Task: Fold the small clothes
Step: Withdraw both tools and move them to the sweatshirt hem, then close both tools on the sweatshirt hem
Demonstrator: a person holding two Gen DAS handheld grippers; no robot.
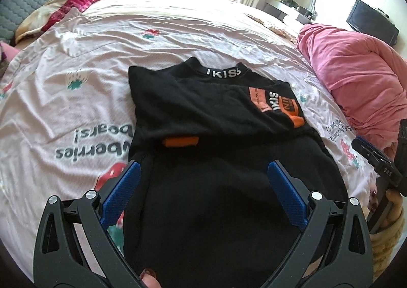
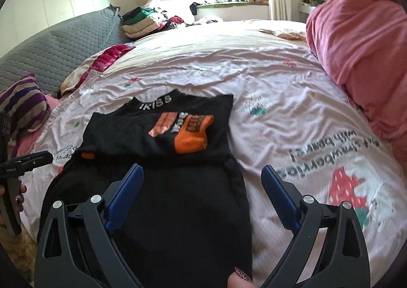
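Observation:
A small black top (image 1: pixel 203 115) with an "IKISS" collar and orange sleeve patches lies flat on the bed, sleeves folded in over the chest. It also shows in the right wrist view (image 2: pixel 162 155). My left gripper (image 1: pixel 203 173) is open and empty, hovering over the garment's lower left part, its left finger by the left hem. My right gripper (image 2: pixel 202 177) is open and empty over the lower right part, its right finger past the right hem. Each gripper shows at the edge of the other's view: the right one (image 1: pixel 376 161), the left one (image 2: pixel 28 161).
The bed has a pale pink strawberry-print sheet (image 1: pixel 76 84). A pink bundled quilt (image 1: pixel 356 79) lies at the right. A red-and-cream cloth (image 1: pixel 63 11) and a grey quilted headboard (image 2: pixel 58 51) are at the left. Folded clothes (image 2: pixel 142 21) are stacked behind.

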